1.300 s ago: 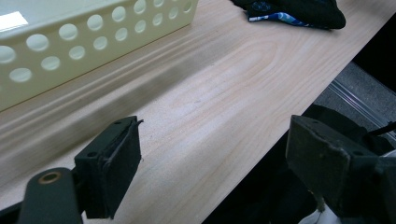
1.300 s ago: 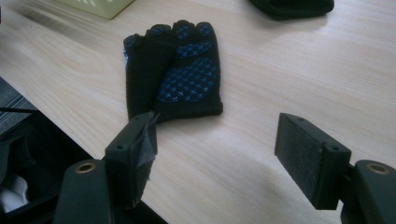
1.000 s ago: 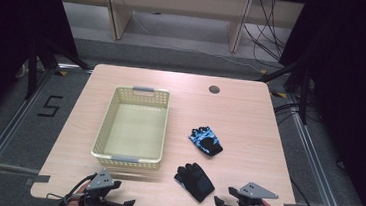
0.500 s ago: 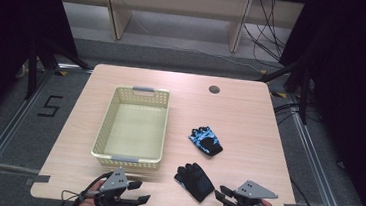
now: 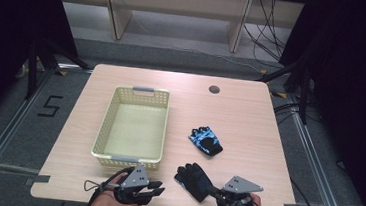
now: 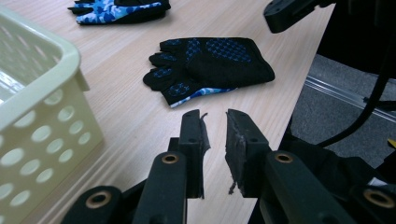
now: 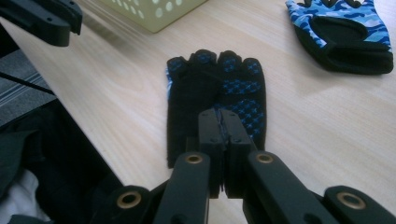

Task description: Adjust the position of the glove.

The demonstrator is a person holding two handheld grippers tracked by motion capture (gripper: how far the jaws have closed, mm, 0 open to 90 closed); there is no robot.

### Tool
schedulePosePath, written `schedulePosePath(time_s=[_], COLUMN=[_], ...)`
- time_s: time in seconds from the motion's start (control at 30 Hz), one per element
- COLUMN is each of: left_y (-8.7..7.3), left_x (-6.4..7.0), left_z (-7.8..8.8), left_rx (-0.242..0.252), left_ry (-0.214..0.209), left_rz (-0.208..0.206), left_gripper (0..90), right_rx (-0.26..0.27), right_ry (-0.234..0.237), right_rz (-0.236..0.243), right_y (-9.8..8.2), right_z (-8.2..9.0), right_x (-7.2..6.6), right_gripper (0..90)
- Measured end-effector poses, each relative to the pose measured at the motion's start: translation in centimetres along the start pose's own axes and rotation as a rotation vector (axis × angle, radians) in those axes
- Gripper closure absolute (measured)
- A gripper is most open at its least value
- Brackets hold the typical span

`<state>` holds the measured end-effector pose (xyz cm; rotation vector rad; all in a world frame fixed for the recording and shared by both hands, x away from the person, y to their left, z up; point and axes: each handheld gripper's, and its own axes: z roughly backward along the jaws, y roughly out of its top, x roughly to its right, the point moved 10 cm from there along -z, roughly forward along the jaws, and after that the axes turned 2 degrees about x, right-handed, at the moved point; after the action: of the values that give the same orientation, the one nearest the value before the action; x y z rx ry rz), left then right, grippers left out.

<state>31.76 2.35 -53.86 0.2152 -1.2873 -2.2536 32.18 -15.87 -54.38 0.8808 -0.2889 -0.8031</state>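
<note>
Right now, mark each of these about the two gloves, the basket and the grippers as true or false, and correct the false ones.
1. The basket has a glove in it. False: it holds nothing; both gloves lie on the table.
2. The black glove lies palm side up, its blue grip dots showing. True.
3. The right gripper has its jaws together with nothing between them. True.
4. The blue camouflage glove lies nearer the person than the black glove. False: it lies farther away.
5. The left gripper is clamped on the black glove. False: a narrow gap shows between its jaws, which have just been closing, with nothing between them.
</note>
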Motion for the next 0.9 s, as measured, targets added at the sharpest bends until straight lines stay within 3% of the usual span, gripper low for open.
schedulePosePath(time_s=[0.1,0.13,0.17,0.27,0.33,0.37,0.43,0.47,0.5,0.53,0.57,0.6,0.63,0.67,0.7,0.77,0.8,0.83,0.87,0.9], left_y=[0.2,0.2,0.2,0.2,0.3,0.2,0.1,0.3,0.2,0.2,0.2,0.3,0.1,0.3,0.2,0.2,0.2,0.2,0.0,0.2], left_x=[-0.1,-0.2,0.0,0.0,0.0,-0.1,-0.4,-0.3,-0.1,-0.1,-0.3,-0.2,0.1,0.0,-0.1,0.0,0.0,0.0,0.0,0.0], left_z=[-0.5,-0.6,-0.8,-1.1,-1.3,-1.3,-1.2,-1.4,-1.4,-1.4,-1.4,-1.5,-1.4,-1.6,-1.5,-1.6,-1.6,-1.7,-1.6,-1.8], left_rx=[-0.012,-0.018,-0.019,-0.019,-0.014,-0.024,-0.03,-0.008,-0.016,-0.016,-0.026,-0.017,-0.036,-0.008,-0.022,-0.026,-0.02,-0.024,-0.039,-0.017], left_ry=[-0.009,-0.01,-0.023,-0.025,-0.02,-0.017,-0.014,-0.022,-0.021,-0.021,-0.02,-0.026,-0.038,-0.019,-0.021,-0.021,-0.019,-0.028,-0.027,-0.022], left_rz=[-0.011,-0.018,-0.001,-0.011,0.021,0.012,-0.019,0.003,0.028,0.028,-0.006,-0.004,0.025,0.008,-0.004,-0.005,-0.004,-0.025,-0.011,-0.013], left_gripper=[75.8,75.8,75.8,74.7,74.7,74.7,74.1,73.8,73.6,73.6,73.6,74.4,74.4,75.2,76.8,80.9,82.8,84.9,86.1,86.4], right_rx=[-0.011,-0.028,-0.018,-0.036,-0.035,-0.051,-0.044,-0.053,-0.064,-0.064,-0.066,-0.068,-0.068,-0.08,-0.086,-0.103,-0.097,-0.103,-0.079,-0.077], right_ry=[-0.011,-0.007,-0.01,-0.017,-0.023,-0.025,-0.031,-0.031,-0.028,-0.028,-0.033,-0.035,-0.035,-0.036,-0.036,-0.03,-0.027,-0.012,-0.002,0.01], right_rz=[0.012,-0.02,0.015,0.021,0.026,0.002,0.032,0.034,0.024,0.024,0.012,0.031,0.031,0.013,0.035,0.026,0.045,0.025,0.001,0.025], right_y=[0.2,0.1,0.4,0.7,0.8,0.8,0.9,0.9,0.9,0.9,0.9,1.0,1.0,0.8,0.8,0.7,0.7,0.6,0.8,0.8], right_z=[-0.6,-0.8,-1.1,-1.8,-2.0,-2.1,-2.6,-2.7,-3.0,-3.0,-3.1,-3.2,-3.2,-3.2,-3.3,-3.2,-3.2,-3.1,-3.2,-3.1], right_x=[0.7,0.6,1.1,1.7,2.0,1.9,2.5,2.6,2.8,2.8,2.8,3.2,3.2,3.0,3.1,2.9,2.9,2.5,2.1,2.0], right_gripper=[89.6,89.5,89.4,89.4,89.4,89.4,89.4,89.4,89.3,89.3,88.8,88.8,88.8,90.0,90.0,90.0,90.0,90.0,90.0,90.0])
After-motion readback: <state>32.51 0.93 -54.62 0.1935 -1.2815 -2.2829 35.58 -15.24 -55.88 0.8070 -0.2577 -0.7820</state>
